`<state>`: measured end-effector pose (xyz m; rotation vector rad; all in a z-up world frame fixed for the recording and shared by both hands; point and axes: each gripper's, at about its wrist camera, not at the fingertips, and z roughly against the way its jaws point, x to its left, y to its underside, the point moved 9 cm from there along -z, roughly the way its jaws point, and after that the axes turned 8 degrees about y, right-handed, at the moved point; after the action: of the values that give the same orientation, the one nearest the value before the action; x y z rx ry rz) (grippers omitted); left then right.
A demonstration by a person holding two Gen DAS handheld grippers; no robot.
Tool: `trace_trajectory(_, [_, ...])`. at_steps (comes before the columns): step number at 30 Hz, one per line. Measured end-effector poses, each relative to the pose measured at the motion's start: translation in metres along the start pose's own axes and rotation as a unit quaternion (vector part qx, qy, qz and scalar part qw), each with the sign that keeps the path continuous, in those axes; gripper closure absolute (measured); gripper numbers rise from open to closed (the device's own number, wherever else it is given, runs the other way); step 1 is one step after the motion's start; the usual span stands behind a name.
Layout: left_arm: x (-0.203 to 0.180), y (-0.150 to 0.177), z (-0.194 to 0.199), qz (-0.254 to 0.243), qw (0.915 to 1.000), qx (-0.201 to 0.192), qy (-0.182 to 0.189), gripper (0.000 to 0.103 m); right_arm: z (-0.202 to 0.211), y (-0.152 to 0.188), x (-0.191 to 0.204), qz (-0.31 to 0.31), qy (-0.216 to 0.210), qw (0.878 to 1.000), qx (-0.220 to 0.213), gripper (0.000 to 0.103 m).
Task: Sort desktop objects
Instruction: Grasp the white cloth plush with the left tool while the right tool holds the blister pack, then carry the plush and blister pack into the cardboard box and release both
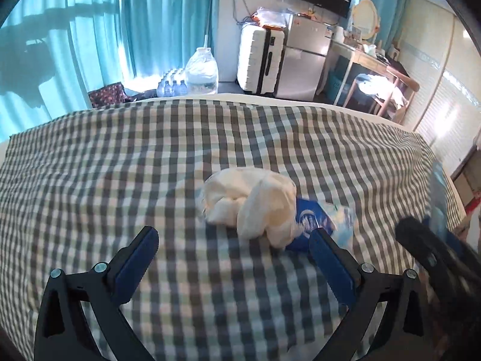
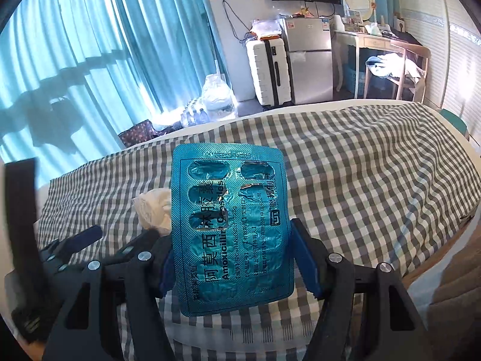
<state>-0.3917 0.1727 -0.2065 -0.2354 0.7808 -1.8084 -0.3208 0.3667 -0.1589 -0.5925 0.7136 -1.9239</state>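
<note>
The right claw (image 2: 233, 258) is clamped on a teal blister pack (image 2: 230, 225) of capsules, its blue pads pressing the pack's two long edges so the foil back stands upright above the bed (image 2: 375, 180) with its grey-and-white checked cover; several of the upper pockets are torn open. The left claw (image 1: 234, 249) hangs over the same bed with its jaws wide apart and nothing between them. Just ahead of it lies a crumpled white cloth (image 1: 252, 204), and touching the cloth's right side is a blue packet (image 1: 312, 219) — with something pale and blurred beside it, possibly clear plastic wrapping. In the left wrist view the right claw shows as a dark shape at the right edge, near the packet. Beyond the bed stand teal curtains (image 1: 120, 30), a large water jug (image 1: 202, 72), a white suitcase (image 1: 260, 60) and a small fridge (image 1: 303, 60).
</note>
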Motion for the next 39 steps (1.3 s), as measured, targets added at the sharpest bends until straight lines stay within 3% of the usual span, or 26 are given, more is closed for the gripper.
trace_trajectory(2, [0.002,-0.006,-0.012,0.036,0.9992,0.005,0.019,0.0,0.003,0.001,-0.001,-0.002,-0.001,1.0,0.0,0.038])
trace_trajectory(4, [0.008,-0.01,-0.02,0.066,0.9973,0.003,0.03,0.021,0.001,0.0,0.001,-0.003,-0.004,1.0,0.004,0.038])
trace_trajectory(5, [0.011,-0.011,-0.024,0.07,0.9968,0.008,0.036,0.065,0.0,0.0,0.0,-0.003,-0.004,1.0,0.007,0.038])
trace_trajectory(6, [0.011,-0.01,-0.027,0.074,0.9961,0.02,0.045,0.083,0.002,0.001,0.0,-0.004,-0.008,1.0,0.009,0.038])
trace_trajectory(9, [0.008,-0.008,-0.019,0.071,0.9959,0.02,0.052,0.083,0.003,0.008,0.004,-0.003,-0.014,1.0,0.016,0.038])
trace_trajectory(13, [-0.005,-0.006,0.009,0.028,0.9985,0.015,0.045,0.083,0.013,0.011,0.003,-0.006,-0.022,0.999,0.023,0.038])
trace_trajectory(17, [-0.014,0.007,0.048,0.033,0.9979,0.008,0.056,0.083,0.04,0.01,0.006,-0.004,-0.03,0.999,0.013,0.038])
trace_trajectory(31, [-0.05,0.027,0.238,0.011,0.9959,-0.067,0.06,0.083,0.205,0.001,0.04,0.044,-0.096,0.993,-0.056,0.038])
trace_trajectory(39, [-0.081,0.051,0.308,-0.009,0.9943,-0.085,0.063,0.083,0.268,0.029,0.015,0.058,-0.111,0.991,-0.052,0.038])
